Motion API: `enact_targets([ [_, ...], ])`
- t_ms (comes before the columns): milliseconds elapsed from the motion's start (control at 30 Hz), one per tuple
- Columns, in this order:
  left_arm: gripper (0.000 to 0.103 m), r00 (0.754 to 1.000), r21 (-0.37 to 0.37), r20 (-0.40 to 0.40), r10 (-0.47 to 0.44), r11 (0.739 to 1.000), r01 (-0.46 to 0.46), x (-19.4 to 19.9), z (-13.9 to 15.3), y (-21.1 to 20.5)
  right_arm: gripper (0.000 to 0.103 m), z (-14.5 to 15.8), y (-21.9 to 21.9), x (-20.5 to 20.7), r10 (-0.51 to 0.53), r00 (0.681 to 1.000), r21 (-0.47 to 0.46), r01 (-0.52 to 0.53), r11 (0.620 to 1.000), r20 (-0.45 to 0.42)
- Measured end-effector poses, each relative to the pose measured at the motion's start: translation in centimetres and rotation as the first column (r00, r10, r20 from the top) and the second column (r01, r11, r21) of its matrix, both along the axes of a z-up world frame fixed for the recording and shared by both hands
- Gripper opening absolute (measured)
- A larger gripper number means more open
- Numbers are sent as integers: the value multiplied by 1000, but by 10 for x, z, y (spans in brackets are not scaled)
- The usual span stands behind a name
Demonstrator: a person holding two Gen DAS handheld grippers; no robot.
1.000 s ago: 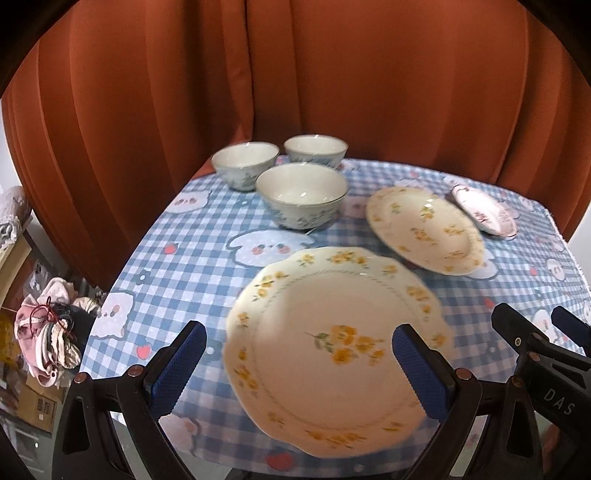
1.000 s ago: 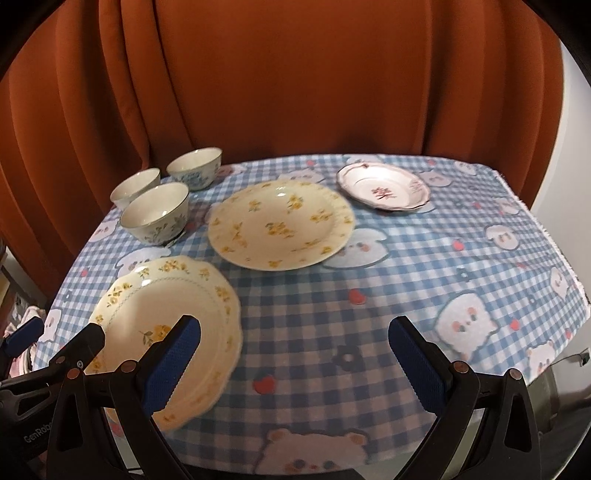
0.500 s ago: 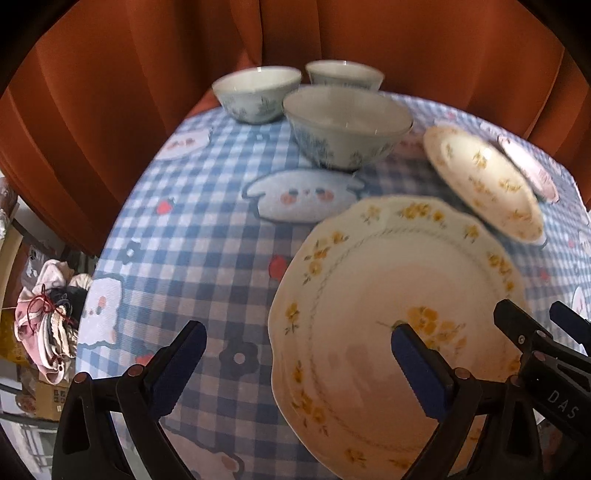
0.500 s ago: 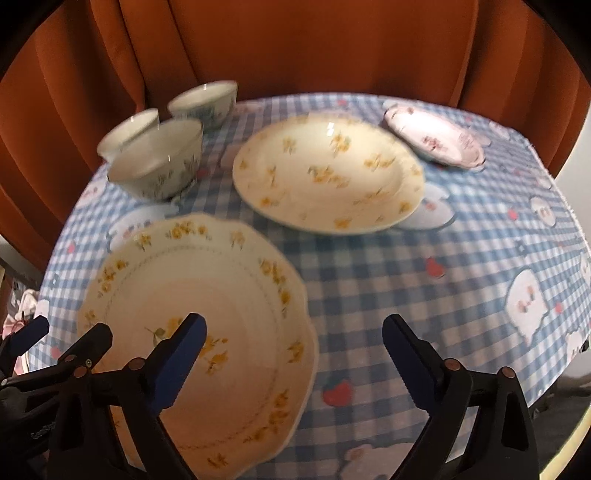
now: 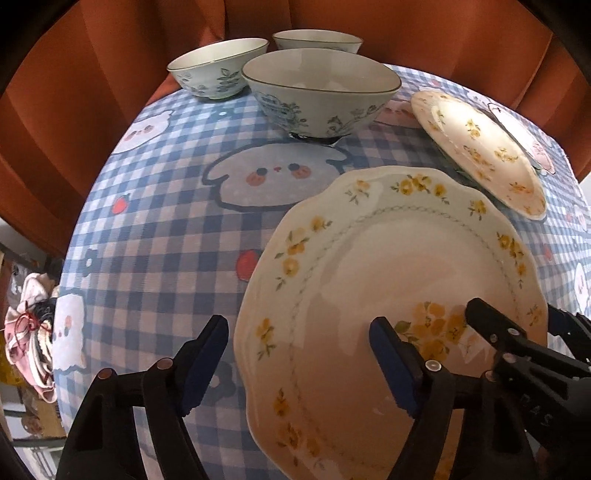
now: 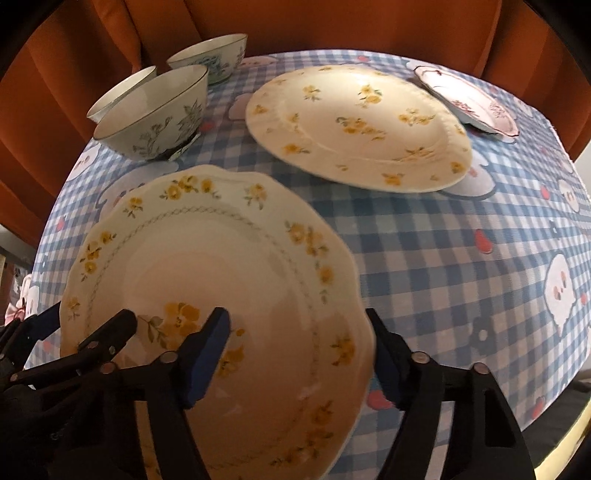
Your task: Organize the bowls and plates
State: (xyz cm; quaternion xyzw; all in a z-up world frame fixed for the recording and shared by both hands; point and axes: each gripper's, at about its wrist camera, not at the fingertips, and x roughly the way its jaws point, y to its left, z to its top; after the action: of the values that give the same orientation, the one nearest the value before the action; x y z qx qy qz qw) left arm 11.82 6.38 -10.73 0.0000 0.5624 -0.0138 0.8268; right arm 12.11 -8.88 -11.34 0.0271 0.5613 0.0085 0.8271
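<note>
Two grippers work the near edge of the tabletop, both over the same scalloped plate (image 5: pixel 388 280) with yellow flowers. Left gripper (image 5: pixel 299 363): jaws closing, straddling the plate's left rim, one blue pad outside on the checked tablecloth (image 5: pixel 166 221), the other over the plate's well. Pads not yet pressing on the rim, as far as can be seen. Right gripper (image 6: pixel 299 356): jaws closing, straddling the right rim the same way, one pad over the well, one outside; contact with the rim cannot be told.

Second yellow-flowered plate (image 6: pixel 354 125) lies farther back, toward the right. Small pink-patterned plate (image 6: pixel 469 101) sits near the far right corner. Three floral bowls (image 5: pixel 321 88) are grouped at the far left corner, close together. Orange curtain (image 5: pixel 406 22) hangs behind the far edge.
</note>
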Motion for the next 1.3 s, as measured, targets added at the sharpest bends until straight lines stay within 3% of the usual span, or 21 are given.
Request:
enact_targets([
  [100,70,1000,-26,3,-16,1000,16,1,0,-1,74,0,1,1,-12,1000,-2,12,1000,1],
  [500,69,998,-63,-41,-37,997,34,-1,9,-2,73,5,-3,-6,-63,996,6,63,998,-65],
  [833,69,997,-53,15,-80,995,80,-7,30,-21,73,33,-18,-18,-92,996,-17,91,996,-15],
  [1300,69,996,-22,60,-68,997,69,-19,41,-89,73,38,-84,-28,-85,995,19,84,996,47],
])
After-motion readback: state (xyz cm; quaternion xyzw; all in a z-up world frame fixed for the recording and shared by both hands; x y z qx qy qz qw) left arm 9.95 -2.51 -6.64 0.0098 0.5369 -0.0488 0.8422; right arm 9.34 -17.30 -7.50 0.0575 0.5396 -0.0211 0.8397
